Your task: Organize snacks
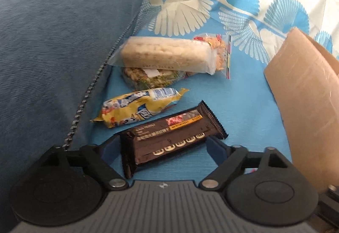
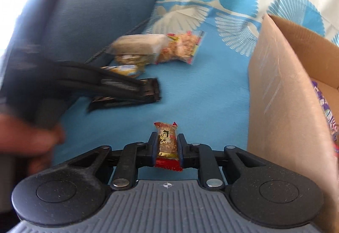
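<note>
Right claw (image 2: 167, 146) grips a small red candy (image 2: 167, 144) tight, lifted clear of the blue sheet (image 2: 201, 95) beside the cardboard box (image 2: 281, 95), likely bound for it. Left claw (image 1: 164, 148) gapes wide around the dark chocolate bar (image 1: 169, 139), pads not pressing, ready to pinch.

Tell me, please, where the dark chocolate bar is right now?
In the left wrist view the chocolate bar lies on the blue cloth between the open left gripper, just below the yellow packet.
</note>
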{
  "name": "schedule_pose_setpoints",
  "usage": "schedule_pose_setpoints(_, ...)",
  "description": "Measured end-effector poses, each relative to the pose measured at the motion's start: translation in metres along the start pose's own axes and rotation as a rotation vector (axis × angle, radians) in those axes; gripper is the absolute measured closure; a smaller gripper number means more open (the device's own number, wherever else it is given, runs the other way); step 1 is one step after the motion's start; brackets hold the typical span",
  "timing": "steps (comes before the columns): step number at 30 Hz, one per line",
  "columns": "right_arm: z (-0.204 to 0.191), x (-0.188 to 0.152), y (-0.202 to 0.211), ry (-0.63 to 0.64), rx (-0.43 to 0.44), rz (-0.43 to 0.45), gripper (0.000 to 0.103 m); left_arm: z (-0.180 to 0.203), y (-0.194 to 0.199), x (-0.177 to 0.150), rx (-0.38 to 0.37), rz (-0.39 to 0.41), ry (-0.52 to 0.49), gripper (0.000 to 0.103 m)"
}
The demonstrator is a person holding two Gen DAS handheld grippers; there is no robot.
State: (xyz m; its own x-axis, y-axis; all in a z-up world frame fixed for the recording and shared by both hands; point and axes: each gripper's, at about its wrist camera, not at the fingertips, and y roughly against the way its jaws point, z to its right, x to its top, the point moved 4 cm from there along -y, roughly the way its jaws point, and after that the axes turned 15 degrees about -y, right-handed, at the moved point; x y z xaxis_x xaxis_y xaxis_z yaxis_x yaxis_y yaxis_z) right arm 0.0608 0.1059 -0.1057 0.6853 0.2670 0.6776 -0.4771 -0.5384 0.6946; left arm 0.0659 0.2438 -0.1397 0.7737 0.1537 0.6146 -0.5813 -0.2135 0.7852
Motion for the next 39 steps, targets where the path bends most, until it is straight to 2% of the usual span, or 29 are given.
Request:
schedule_pose_setpoints(3, -0.005, -0.003, 0.024, 0.032, 0.039, -0.019, 0.084, 0.007, -0.008, 0.001, -0.020, -0.034, -0.044, 0.001)
schedule_pose_setpoints(6, -0.006, -0.007, 0.046, 0.063, 0.069, -0.037, 0.084, 0.009, -0.009, 0.002, -0.011, -0.040, -0.055, 0.002)
schedule_pose_setpoints(8, -0.003, -0.010, 0.057, 0.066, 0.083, -0.037, 0.084, 0.007, -0.007, 0.001, -0.001, -0.032, -0.042, 0.010)
schedule_pose_setpoints(10, -0.001, -0.014, 0.062, 0.050, 0.090, -0.026, 0.084, 0.005, -0.002, 0.001, 0.005, -0.017, -0.023, 0.029)
schedule_pose_setpoints(11, 0.001, -0.017, 0.061, 0.035, 0.092, -0.023, 0.084, 0.005, 0.000, 0.000, -0.001, -0.013, -0.017, 0.033)
schedule_pose_setpoints(13, 0.005, -0.022, 0.057, -0.011, 0.098, -0.024, 0.083, 0.005, 0.006, -0.001, -0.022, -0.013, -0.012, 0.053)
schedule_pose_setpoints(16, 0.010, -0.027, 0.050, -0.071, 0.109, -0.045, 0.084, 0.006, 0.014, -0.002, -0.053, -0.024, -0.013, 0.072)
schedule_pose_setpoints(17, 0.010, -0.028, 0.050, -0.074, 0.115, -0.045, 0.084, 0.006, 0.017, -0.003, -0.060, -0.028, -0.011, 0.075)
schedule_pose_setpoints(18, 0.010, -0.029, 0.049, -0.068, 0.119, -0.043, 0.084, 0.006, 0.020, -0.004, -0.068, -0.030, -0.010, 0.085)
schedule_pose_setpoints(20, 0.011, -0.032, 0.049, -0.064, 0.116, -0.041, 0.084, 0.008, 0.027, -0.006, -0.081, -0.033, -0.012, 0.090)
schedule_pose_setpoints(24, 0.016, -0.041, 0.046, -0.064, 0.101, -0.037, 0.083, 0.018, 0.042, -0.009, -0.125, -0.039, -0.041, 0.089)
schedule_pose_setpoints(26, 0.018, -0.045, 0.044, -0.058, 0.093, -0.035, 0.083, 0.018, 0.050, -0.009, -0.102, -0.009, -0.040, 0.078)
schedule_pose_setpoints(28, 0.019, -0.047, 0.044, -0.048, 0.084, -0.036, 0.084, 0.016, 0.054, -0.009, -0.106, 0.028, -0.013, 0.050)
schedule_pose_setpoints(32, 0.018, -0.044, 0.045, -0.044, 0.088, -0.018, 0.084, 0.012, 0.054, -0.007, -0.103, 0.073, 0.027, 0.038)
schedule_pose_setpoints(34, 0.018, -0.043, 0.045, -0.050, 0.087, -0.020, 0.084, 0.013, 0.050, -0.003, -0.101, 0.071, 0.023, 0.031)
schedule_pose_setpoints(39, 0.019, -0.045, 0.041, -0.043, 0.081, -0.052, 0.083, 0.012, 0.033, 0.002, -0.074, 0.050, 0.021, 0.021)
